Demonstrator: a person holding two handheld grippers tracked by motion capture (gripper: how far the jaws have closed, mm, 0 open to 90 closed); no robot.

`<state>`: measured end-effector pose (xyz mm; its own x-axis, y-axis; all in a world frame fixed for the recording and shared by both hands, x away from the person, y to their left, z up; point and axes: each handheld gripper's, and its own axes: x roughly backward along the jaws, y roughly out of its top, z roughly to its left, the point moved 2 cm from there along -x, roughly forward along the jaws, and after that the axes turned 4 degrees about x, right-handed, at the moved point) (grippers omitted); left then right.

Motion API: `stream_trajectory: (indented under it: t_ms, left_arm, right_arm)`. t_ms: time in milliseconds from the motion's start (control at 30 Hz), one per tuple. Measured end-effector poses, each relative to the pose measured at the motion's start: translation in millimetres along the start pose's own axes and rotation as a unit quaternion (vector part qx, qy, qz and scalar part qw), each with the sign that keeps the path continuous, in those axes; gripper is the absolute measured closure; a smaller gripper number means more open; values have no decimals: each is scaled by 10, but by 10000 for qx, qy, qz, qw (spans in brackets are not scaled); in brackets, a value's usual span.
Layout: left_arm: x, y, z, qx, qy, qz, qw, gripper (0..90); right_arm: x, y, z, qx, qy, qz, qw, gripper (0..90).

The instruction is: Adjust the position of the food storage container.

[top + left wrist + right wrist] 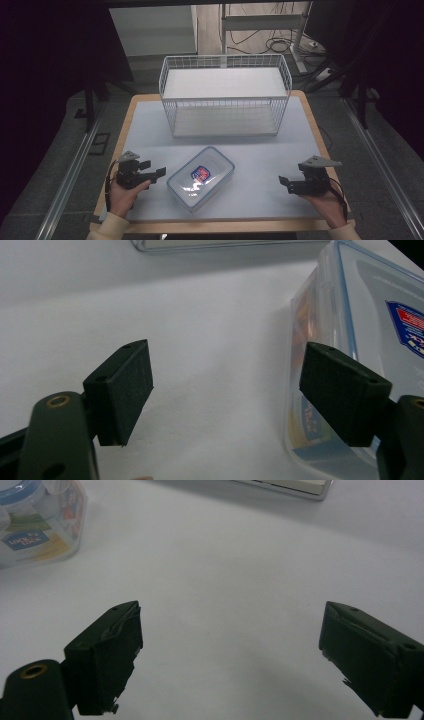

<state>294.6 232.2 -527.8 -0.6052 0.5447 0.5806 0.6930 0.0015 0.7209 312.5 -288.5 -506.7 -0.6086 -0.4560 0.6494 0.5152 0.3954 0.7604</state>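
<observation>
A clear plastic food container (201,177) lies flat on the white table surface (250,150), near the front edge and left of centre, turned at an angle to the table's sides. It is rectangular with rounded corners, its lid on, a blue seal line running just inside the lid's rim, and a blue-and-red label at the lid's centre. In the left gripper view the container (350,340) shows coloured printed material through its transparent wall. The left gripper (157,173) is held just beside the container's left end, jaws standing wide apart, with nothing between them. The right gripper (284,182) sits well apart from the container toward the table's right side, jaws likewise spread wide over bare surface. A white wire basket (225,95) stands at the far side of the table, behind the container.
</observation>
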Motion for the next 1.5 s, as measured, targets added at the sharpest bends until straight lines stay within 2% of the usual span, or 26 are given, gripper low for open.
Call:
stream_trajectory:
  t_ms: [233, 400, 500, 633, 767, 800, 867, 900, 933, 1000, 1167, 1200, 1267, 1433, 1500]
  left_arm:
    - [20, 49, -55, -95, -50, -12, 9999, 206]
    - [123, 112, -140, -64, -283, -138, 9995, 211]
    - [143, 125, -176, -70, -335, -136, 9993, 214]
    - [168, 158, -267, -120, -463, -119, 9988, 216]
    - [212, 185, -393, -264, -568, -131, 9980, 218]
    - [237, 190, -464, -286, -634, -111, 9975, 232]
    - [244, 193, -505, -307, -653, -81, 9974, 243]
    - [249, 195, -527, -327, -685, -64, 9971, 281]
    - [255, 200, -578, -385, -780, -34, 9962, 309]
    - [249, 207, -629, -459, -820, 10, 9956, 343]
    - [225, 209, -712, -507, -946, 66, 9942, 348]
    - [216, 206, -782, -566, -997, 104, 9934, 347]
    - [213, 203, -820, -601, -1021, 133, 9929, 347]
    - [200, 152, -1072, -832, -1253, 305, 9882, 374]
    - [191, 123, -1163, -926, -1344, 367, 9859, 452]
  right_arm:
    - [-20, -16, 12, -68, 133, 94, 9998, 128]
    - [-3, -21, 61, -47, 156, 115, 9998, 140]
    - [4, -20, 62, -40, 164, 96, 9998, 144]
    - [1, -22, 57, -33, 180, 98, 9998, 149]
    - [-12, -24, 78, 45, 195, 132, 9997, 152]
    - [-5, -17, 88, 51, 195, 112, 9997, 151]
    - [2, -15, 92, 55, 188, 106, 9998, 152]
    - [10, -23, 96, 31, 179, 111, 9998, 153]
    - [9, -29, 96, 29, 185, 122, 9997, 153]
    - [2, -37, 93, 30, 178, 142, 9997, 154]
    - [-9, -37, 85, 11, 185, 152, 9997, 154]
    - [-12, -37, 81, -10, 179, 160, 9997, 154]
    - [-14, -38, 79, -16, 172, 167, 9997, 155]
    - [-4, -44, 83, -15, 144, 174, 9997, 155]
    - [-6, -44, 85, -16, 146, 177, 9997, 155]
